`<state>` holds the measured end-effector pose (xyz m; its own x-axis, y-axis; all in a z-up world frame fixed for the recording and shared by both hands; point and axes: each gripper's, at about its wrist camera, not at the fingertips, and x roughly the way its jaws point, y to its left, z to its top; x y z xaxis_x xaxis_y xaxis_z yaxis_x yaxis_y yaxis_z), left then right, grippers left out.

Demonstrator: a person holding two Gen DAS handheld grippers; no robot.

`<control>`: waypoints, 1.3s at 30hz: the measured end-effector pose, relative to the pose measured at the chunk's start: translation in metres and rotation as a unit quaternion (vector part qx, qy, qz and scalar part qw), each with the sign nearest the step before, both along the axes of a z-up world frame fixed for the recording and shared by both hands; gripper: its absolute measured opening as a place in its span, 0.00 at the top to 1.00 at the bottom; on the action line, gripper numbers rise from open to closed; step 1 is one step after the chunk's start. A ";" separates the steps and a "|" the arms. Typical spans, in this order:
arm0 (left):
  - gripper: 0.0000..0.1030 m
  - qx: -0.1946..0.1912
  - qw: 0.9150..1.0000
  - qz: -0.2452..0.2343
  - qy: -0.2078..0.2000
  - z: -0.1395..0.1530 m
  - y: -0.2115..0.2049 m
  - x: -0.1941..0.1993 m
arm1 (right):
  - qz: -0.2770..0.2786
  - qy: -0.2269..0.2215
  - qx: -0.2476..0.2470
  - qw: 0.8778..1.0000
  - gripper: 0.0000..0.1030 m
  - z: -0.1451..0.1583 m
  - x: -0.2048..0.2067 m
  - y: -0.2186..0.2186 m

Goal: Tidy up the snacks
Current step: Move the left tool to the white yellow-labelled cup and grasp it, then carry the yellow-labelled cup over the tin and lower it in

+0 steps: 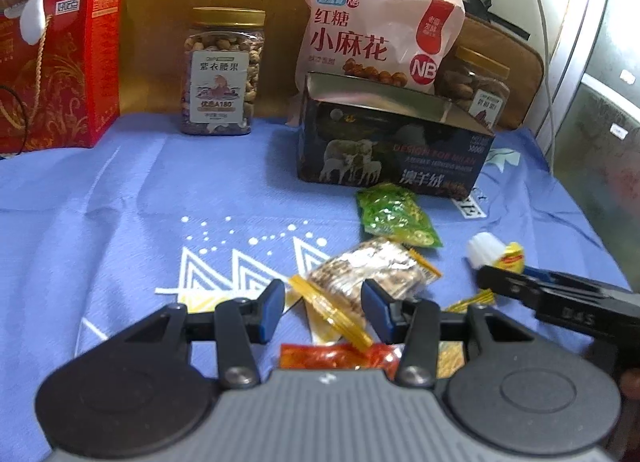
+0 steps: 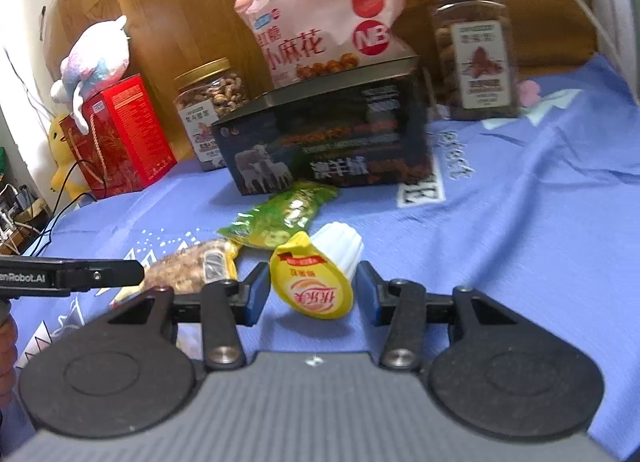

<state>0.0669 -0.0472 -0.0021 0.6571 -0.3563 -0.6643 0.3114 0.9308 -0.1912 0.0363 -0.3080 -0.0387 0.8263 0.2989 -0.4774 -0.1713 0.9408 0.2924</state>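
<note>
Pink bag (image 1: 372,33) reads "NB"; dark box (image 1: 390,149) text blurred. Left gripper (image 1: 324,308) part-open over clear snack packet (image 1: 368,274), right gripper (image 2: 312,292) part-open around yellow-lidded cup (image 2: 314,282), neither gripped.

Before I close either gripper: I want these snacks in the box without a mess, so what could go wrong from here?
1. The jelly cup lies on its side between the right gripper pads, untouched; its ribbed, tapered body could squirt out or roll.
2. The left gripper straddles overlapping packets: the yellow-edged packet lies over a red one, so it may grab two.
3. Both grippers sit close together and could collide.
</note>
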 end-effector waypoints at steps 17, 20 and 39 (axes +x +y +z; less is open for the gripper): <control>0.56 -0.048 0.988 -0.147 -0.006 0.027 -0.080 -0.032 | -0.016 -0.031 -0.073 0.997 0.77 -0.006 -0.096 -0.011; 0.56 -0.048 0.987 -0.153 0.017 0.023 -0.102 -0.022 | -0.023 -0.041 -0.070 0.996 0.73 0.001 -0.091 -0.022; 0.55 -0.014 0.985 -0.159 0.065 -0.008 -0.150 0.009 | 0.132 -0.009 -0.078 0.988 0.35 0.002 -0.013 -0.039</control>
<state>0.0759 -0.1969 -0.0101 0.4204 -0.5490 -0.7224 0.5572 0.7846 -0.2720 0.0234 -0.3470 -0.0370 0.7380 0.4287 -0.5211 -0.4198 0.8963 0.1427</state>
